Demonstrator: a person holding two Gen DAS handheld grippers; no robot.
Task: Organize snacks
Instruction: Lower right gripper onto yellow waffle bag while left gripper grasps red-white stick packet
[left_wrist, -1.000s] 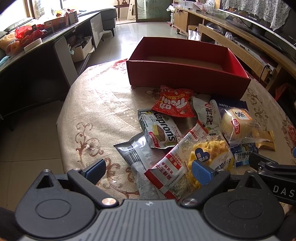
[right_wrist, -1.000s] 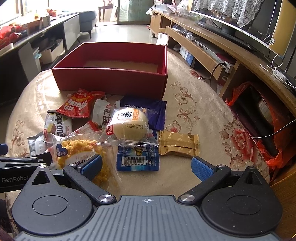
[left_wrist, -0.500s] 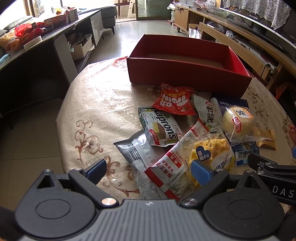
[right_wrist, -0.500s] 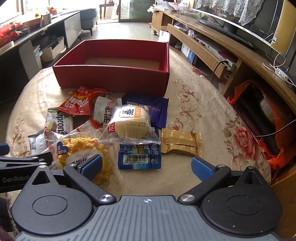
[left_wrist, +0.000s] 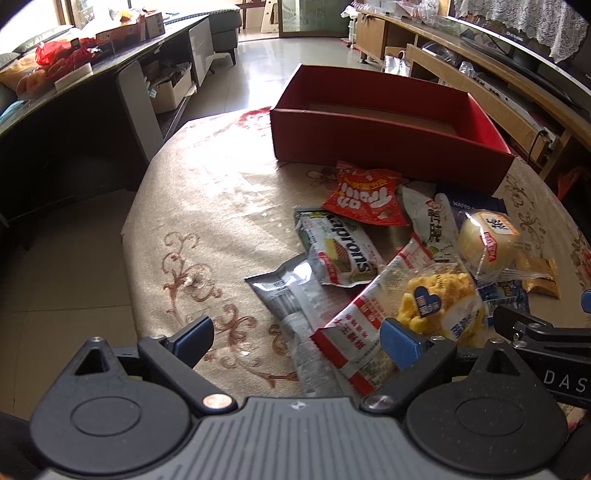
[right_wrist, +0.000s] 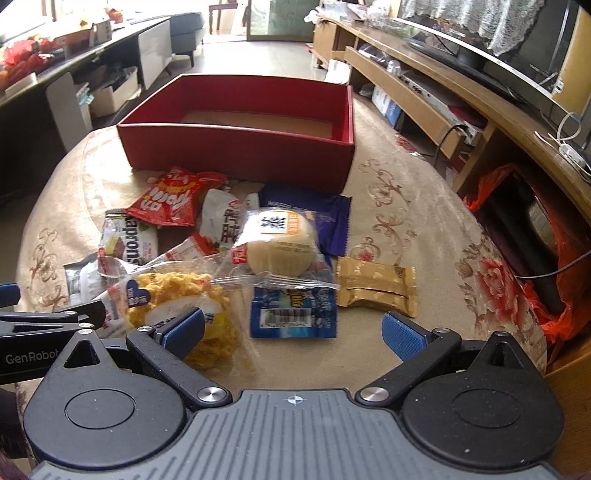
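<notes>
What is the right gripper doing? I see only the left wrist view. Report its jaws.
Observer: The right gripper is open and empty, at the near edge of the snack pile.
Operator: Name what lies just ahead of it.
Observer: A flat blue foil wrapper with a barcode lies on the tablecloth, its far end under the round pale bun in clear plastic.
Operator: Check the rectangular gold foil packet beside that.
Observer: It lies flat to the wrapper's right, with nothing on top of it.
</notes>
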